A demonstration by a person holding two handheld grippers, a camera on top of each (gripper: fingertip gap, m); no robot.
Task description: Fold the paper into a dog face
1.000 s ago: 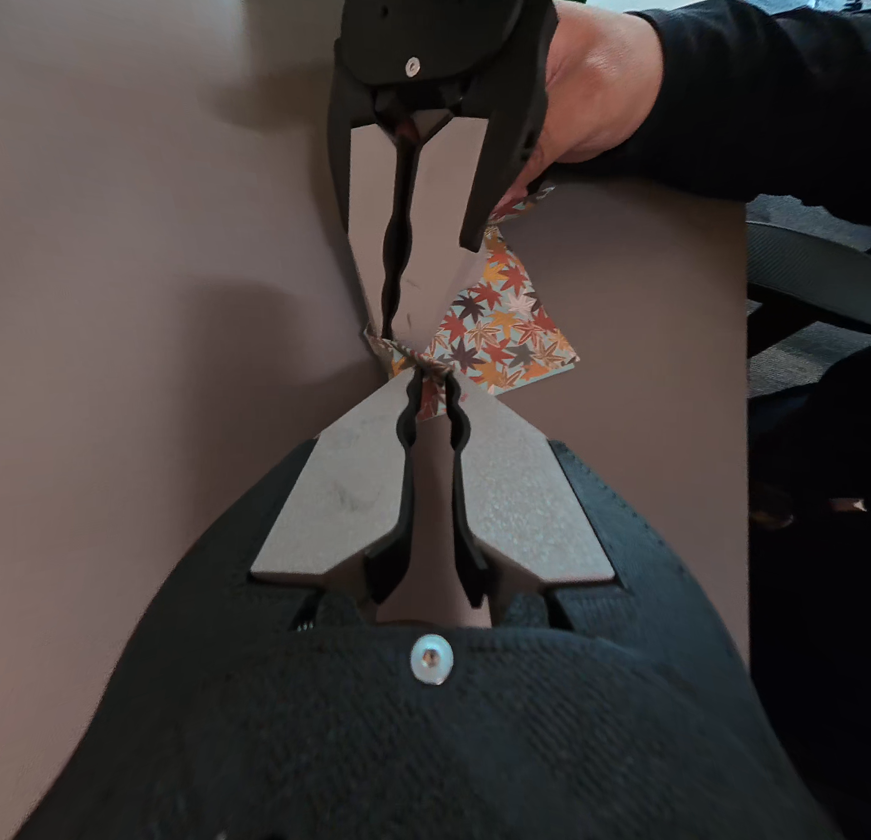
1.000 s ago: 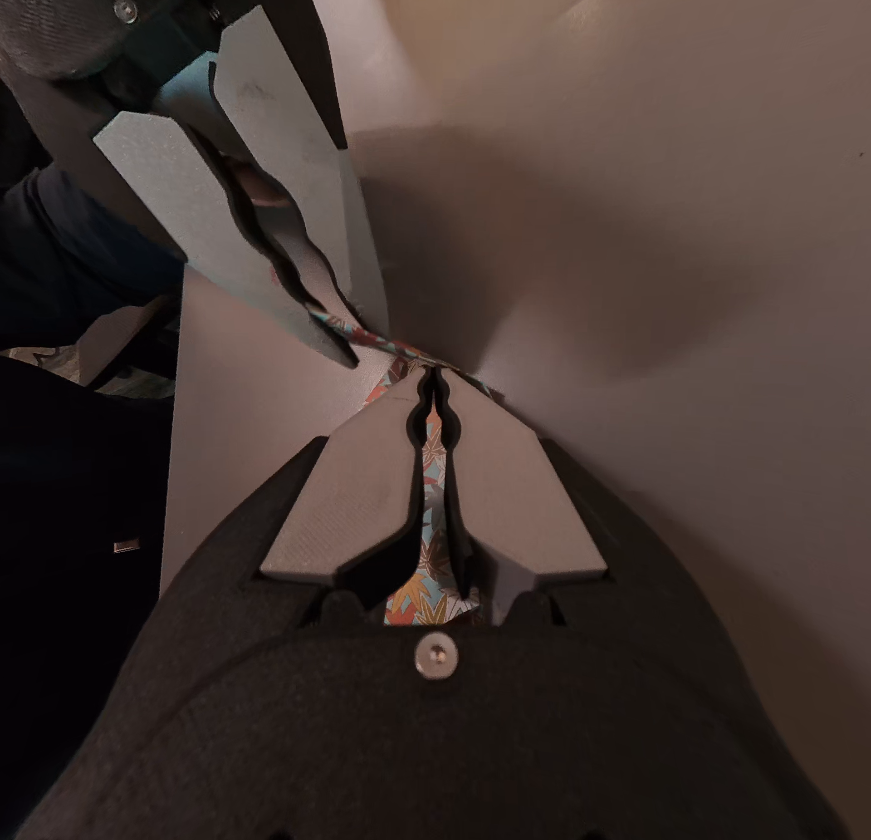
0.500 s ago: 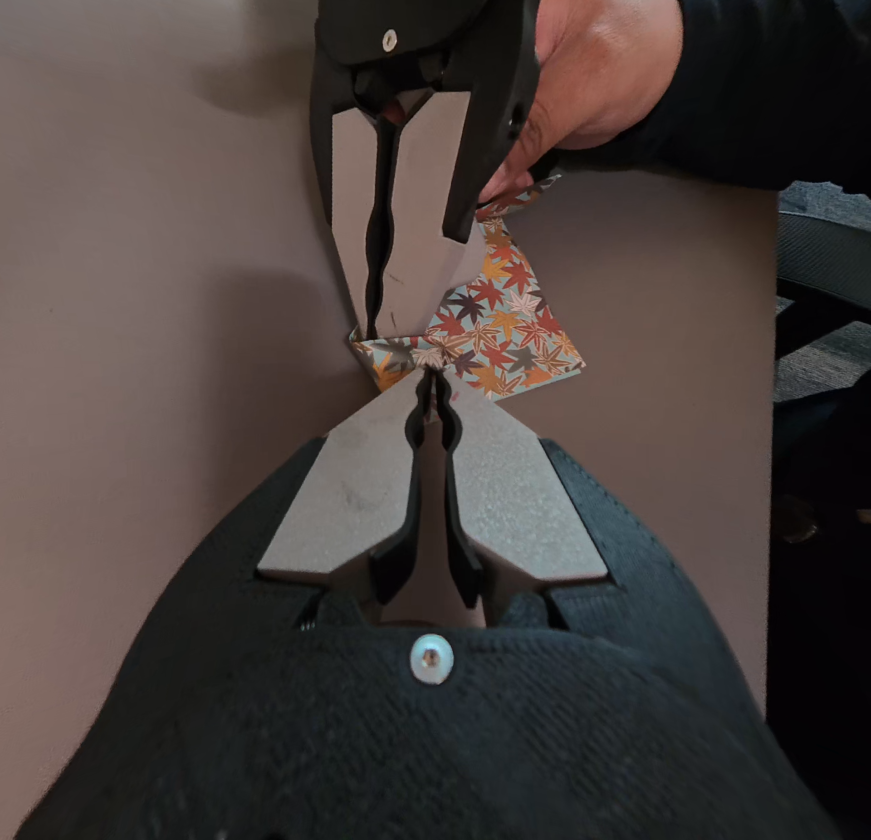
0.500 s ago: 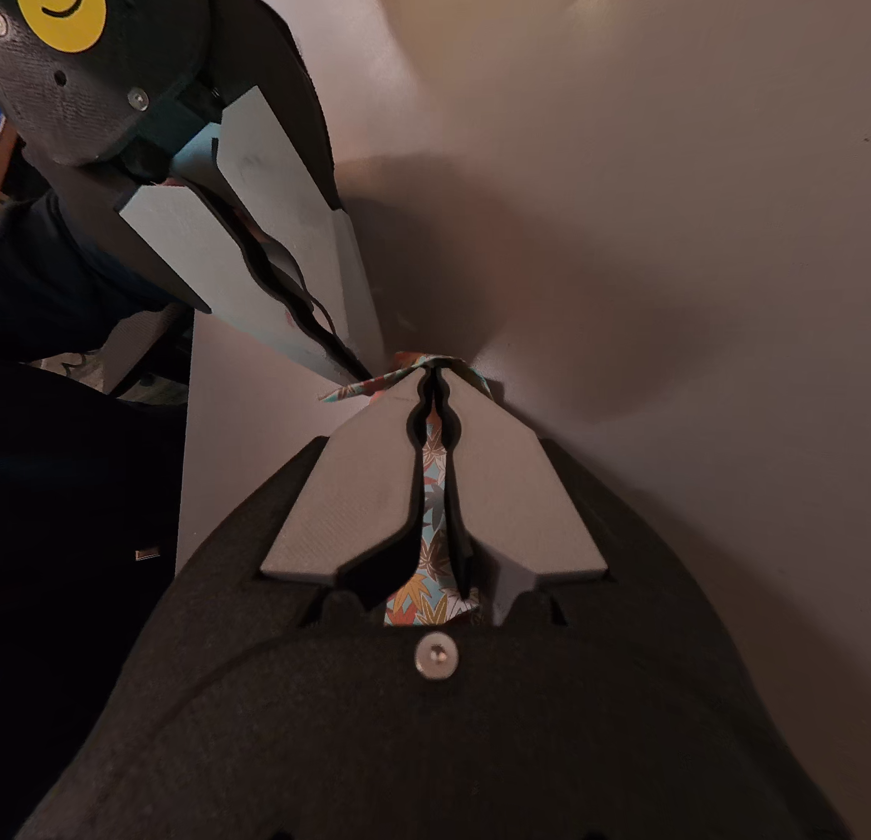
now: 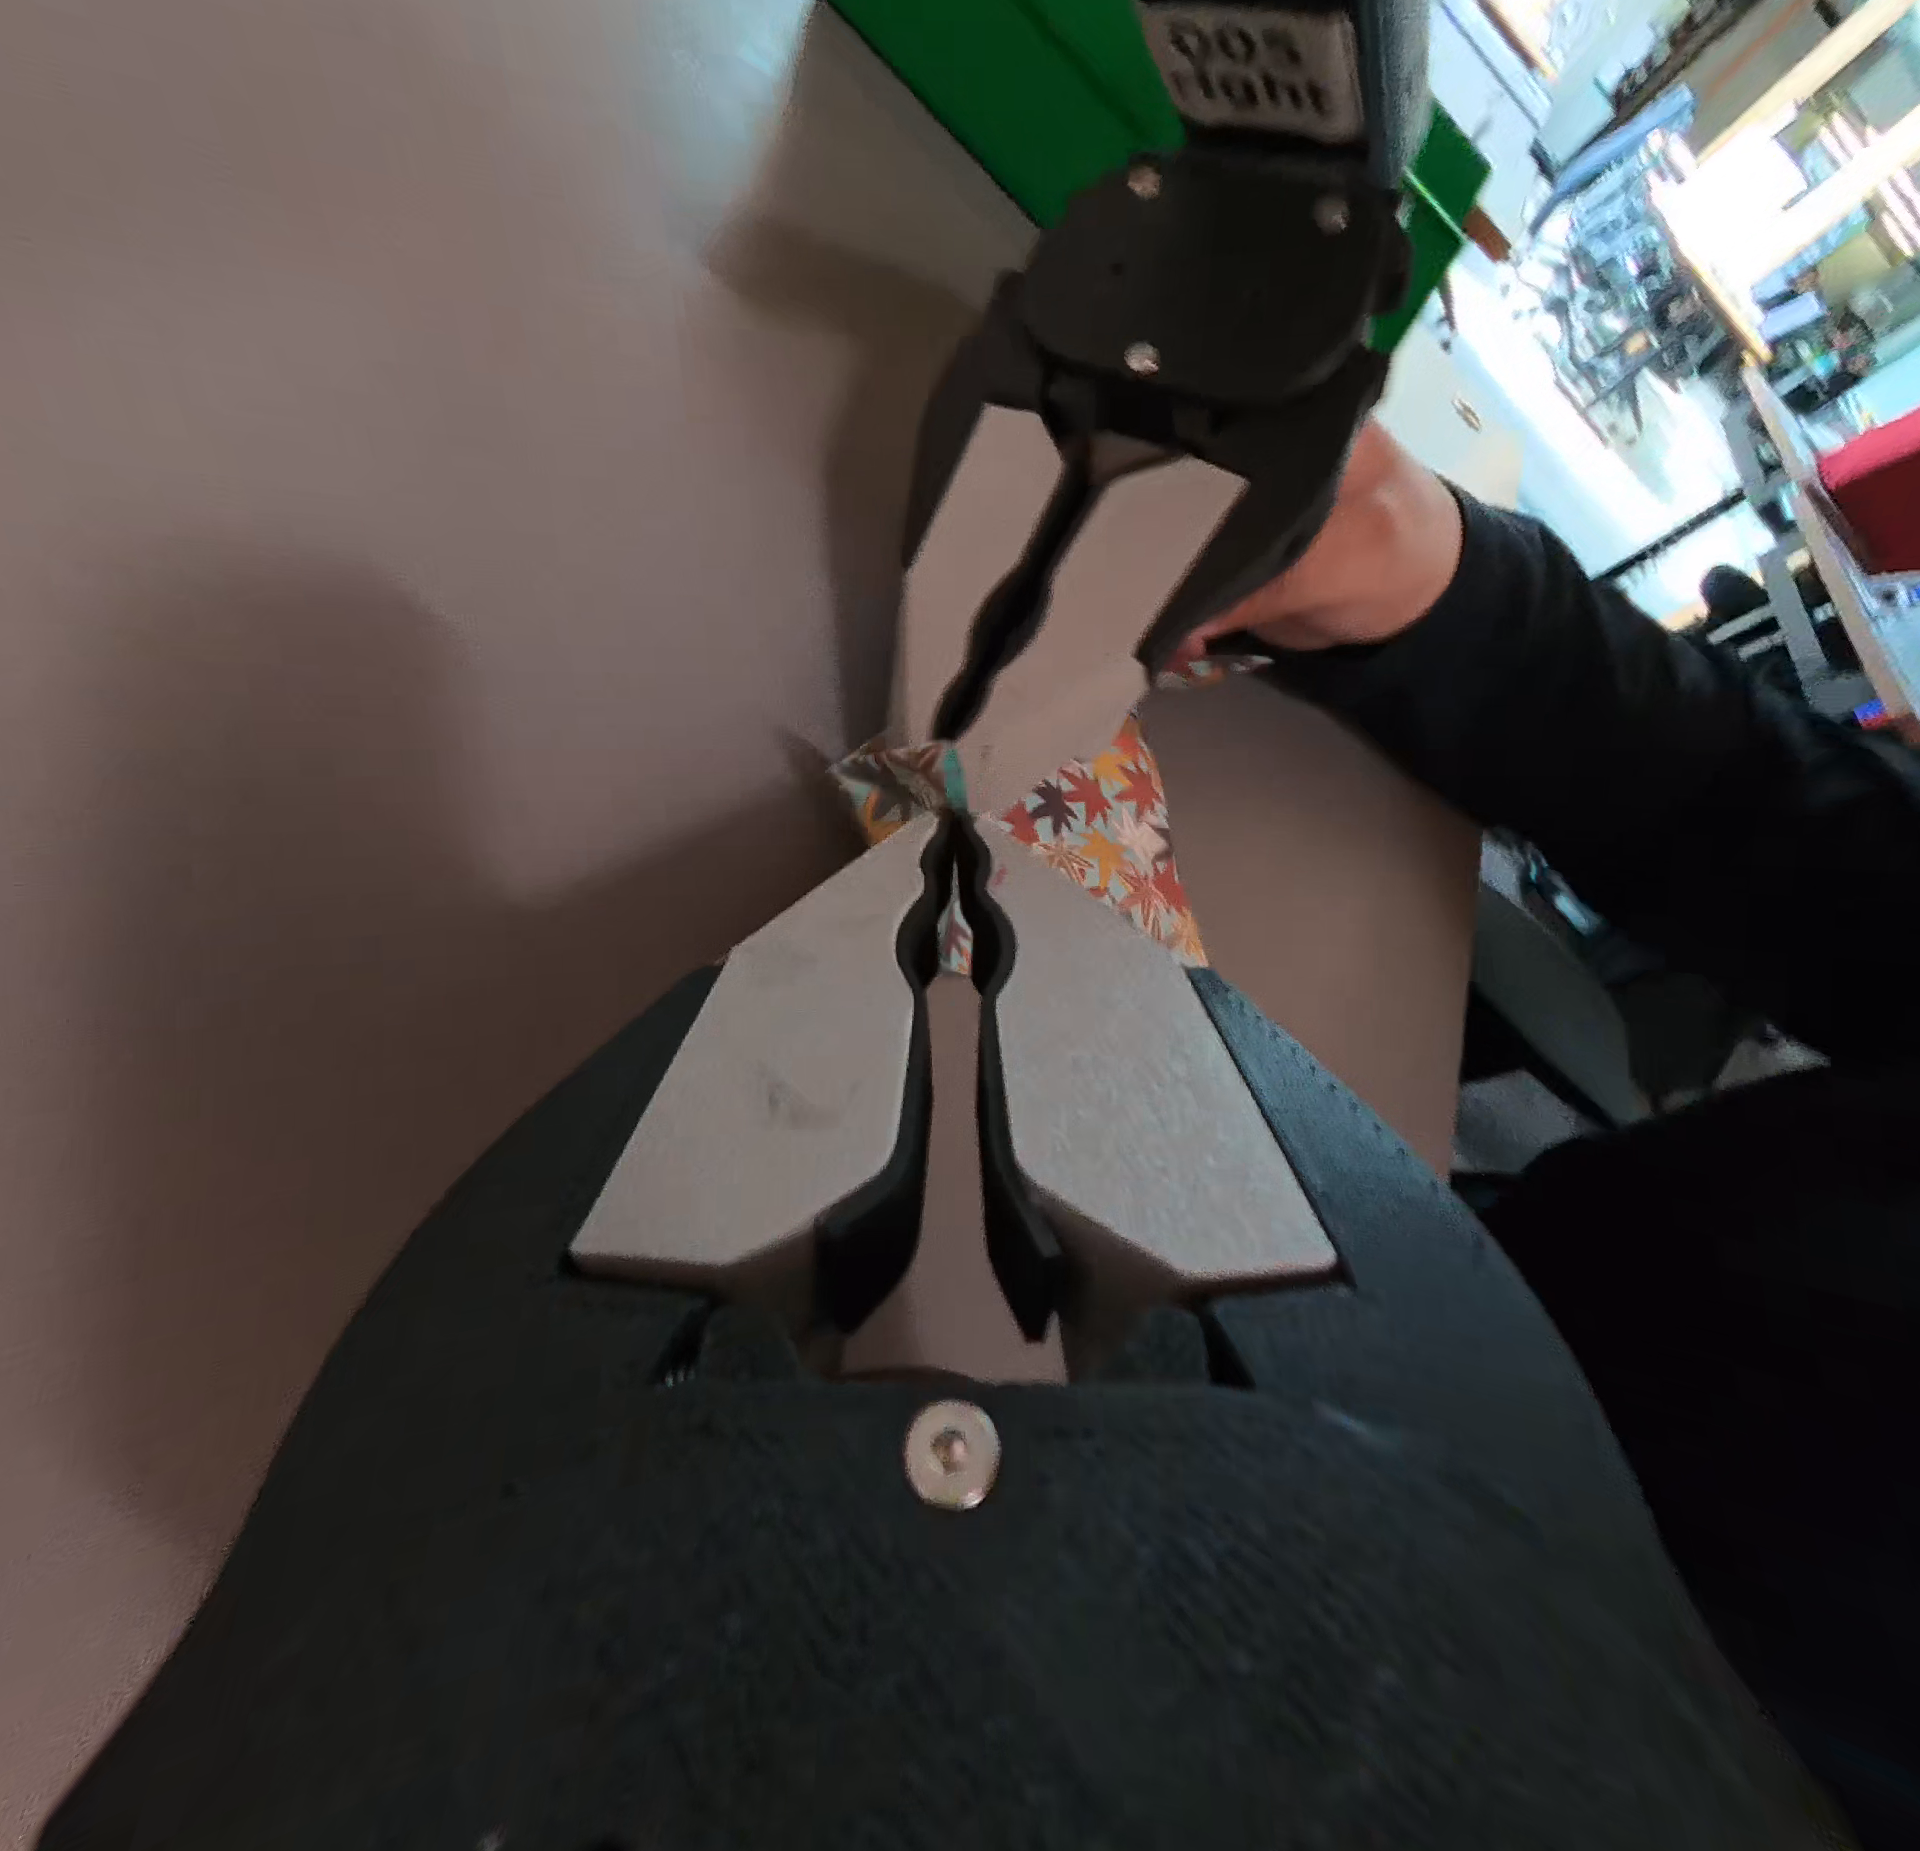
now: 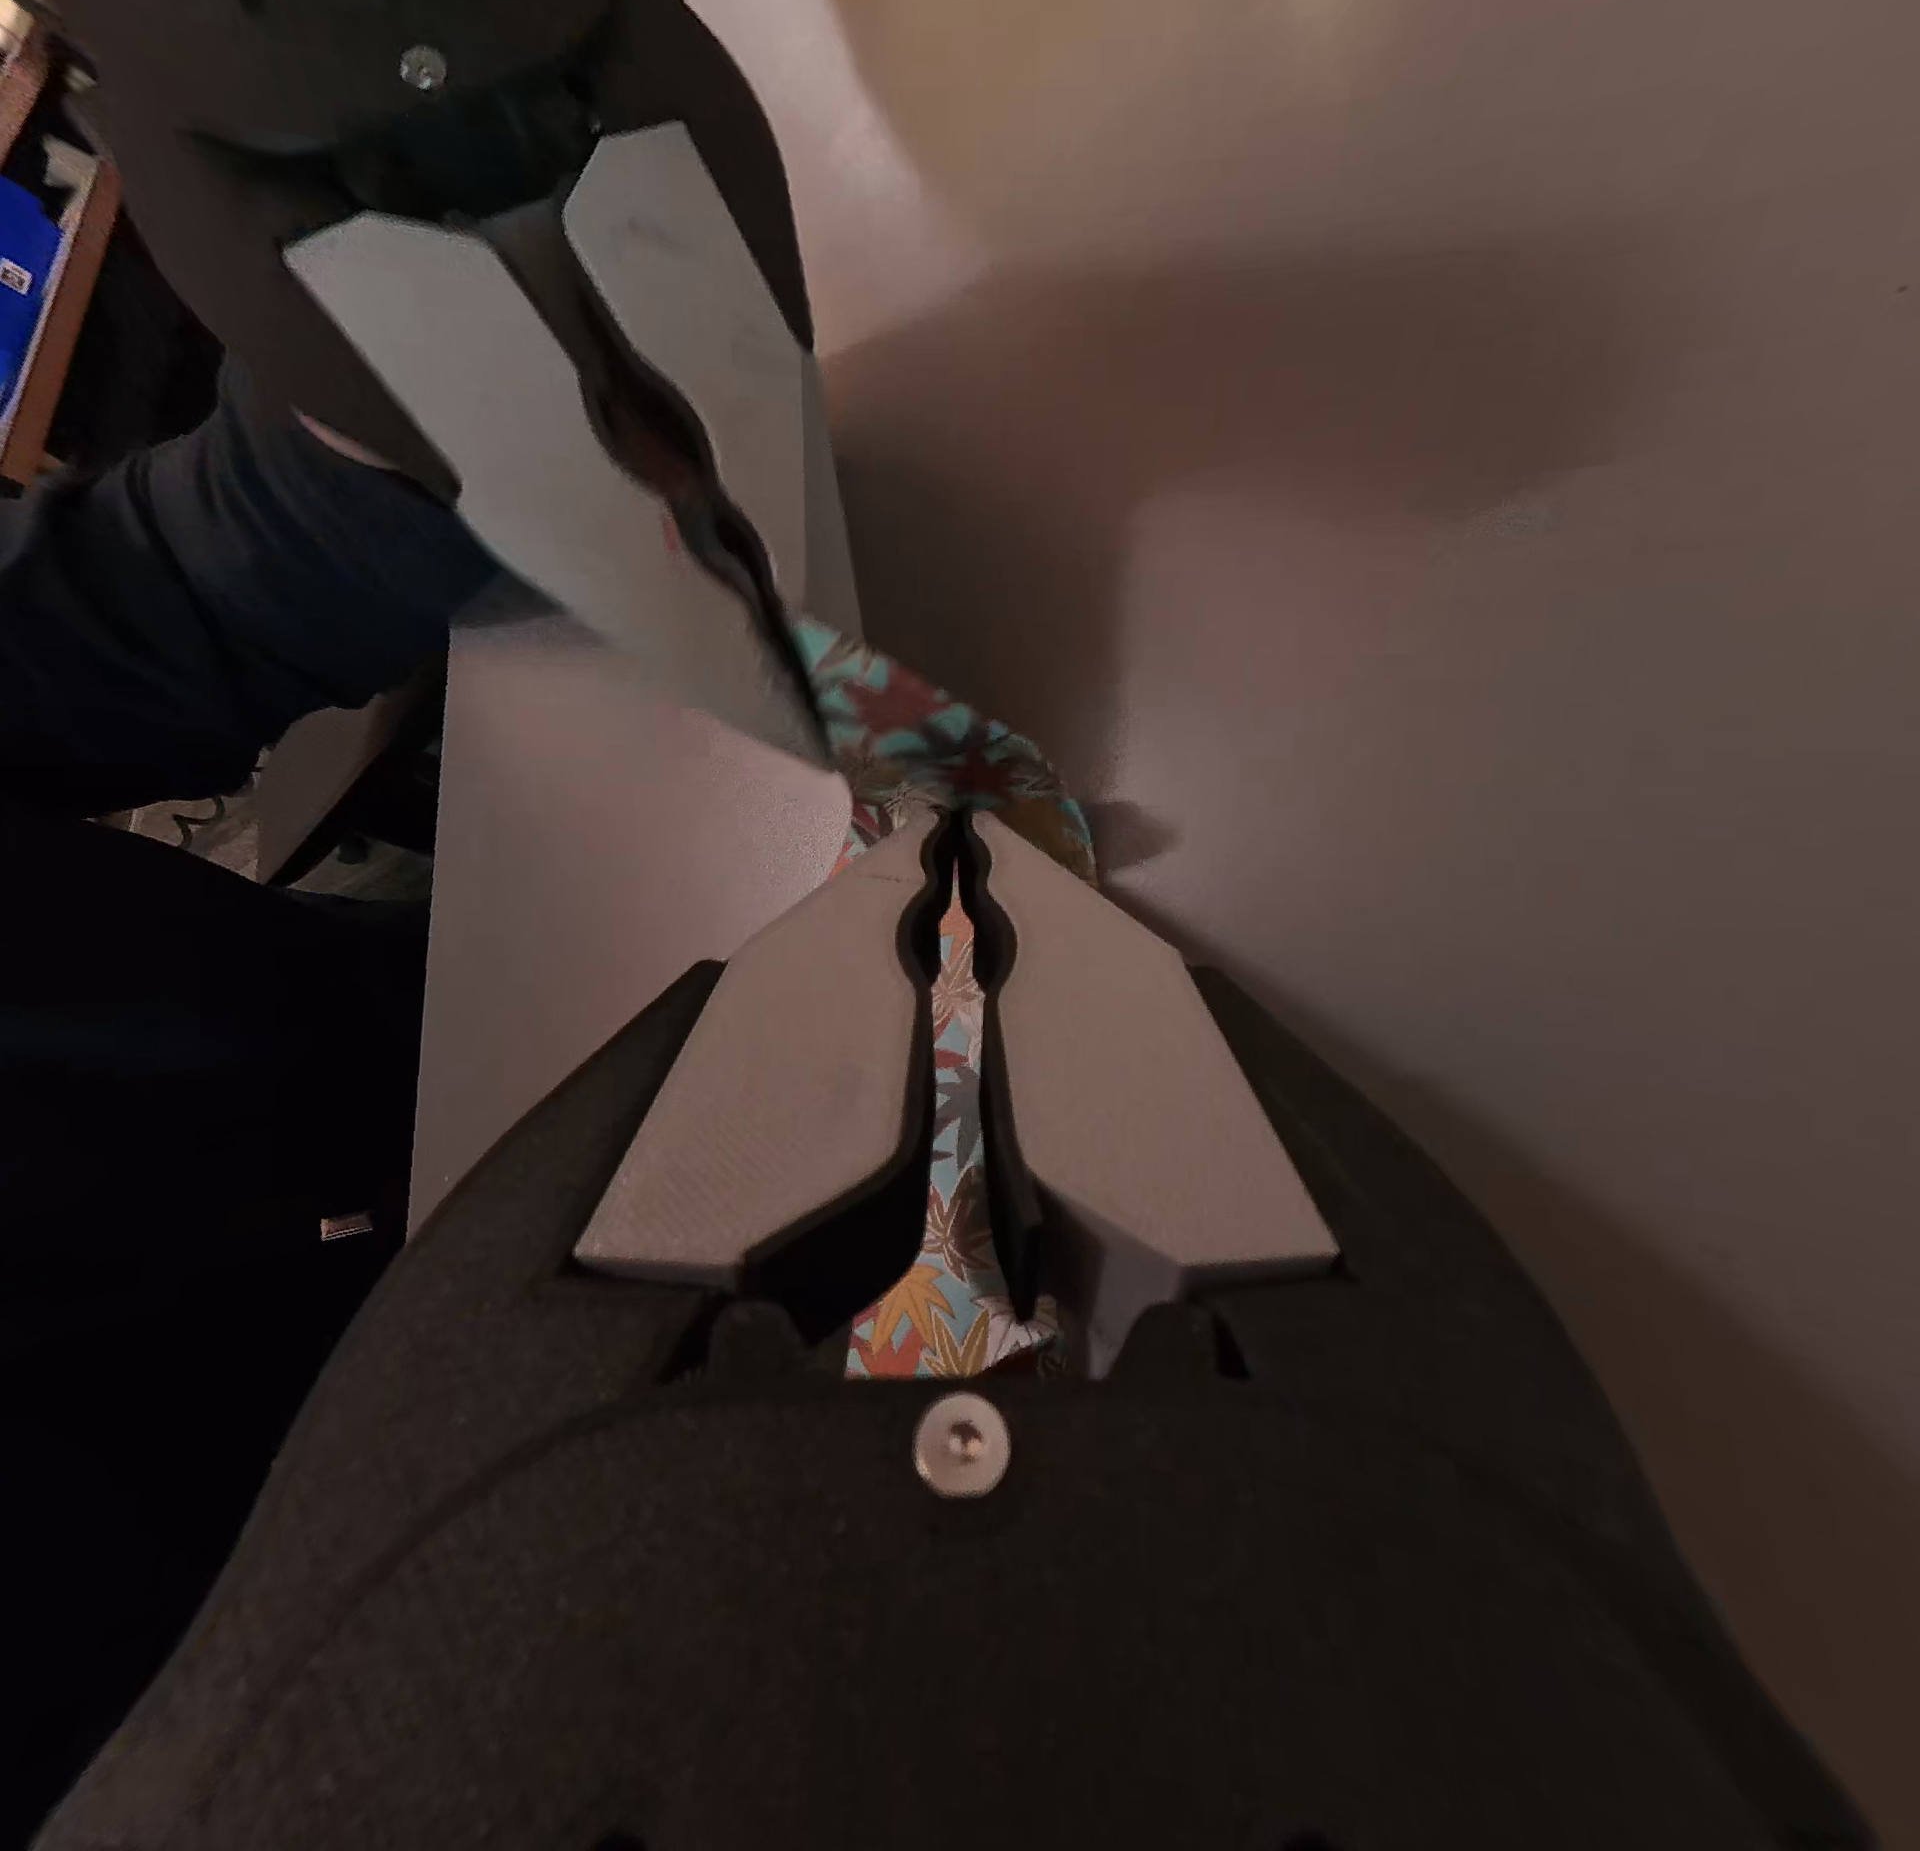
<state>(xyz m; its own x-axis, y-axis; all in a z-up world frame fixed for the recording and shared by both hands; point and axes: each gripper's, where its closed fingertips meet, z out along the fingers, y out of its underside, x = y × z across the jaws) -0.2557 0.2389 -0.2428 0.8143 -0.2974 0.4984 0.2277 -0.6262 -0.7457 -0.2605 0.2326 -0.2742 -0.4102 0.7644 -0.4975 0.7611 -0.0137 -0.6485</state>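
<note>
Left jaws: the left gripper (image 5: pixel 954 837) has its fingers pressed together at the tips, pinching a small part of the paper (image 5: pixel 1103 837); a strip of the leaf print shows in the slot just behind the tips.

Right jaws: the right gripper (image 6: pixel 961 833) is likewise clamped on the paper (image 6: pixel 914 731), with printed sheet running back along the slot between its fingers toward the body.

Tip to tip: in the left wrist view the right gripper (image 5: pixel 940 736) comes in from directly ahead, nose to nose with the left one; only a short, bunched bit of paper lies between the two pinch points.

Paper from the jaws: the pinched part sits right at both sets of tips. The larger free flap spreads to the right of the left jaws and back beside the right-hand finger; a smaller corner pokes out to their left.

Long axis: judged from the flap, it runs crosswise to the line joining the two grippers, though blur makes this uncertain.

Nearer hand: neither; both hold the same spot.

Below the jaws: the table (image 5: pixel 364 451), with the paper seemingly lifted just off it.

Coming move: probably forming a crease at the shared pinch, so the tips must stay aligned; pulling apart could tear the sheet.

Beyond: a green box (image 5: pixel 997 66) past the right gripper.
</note>
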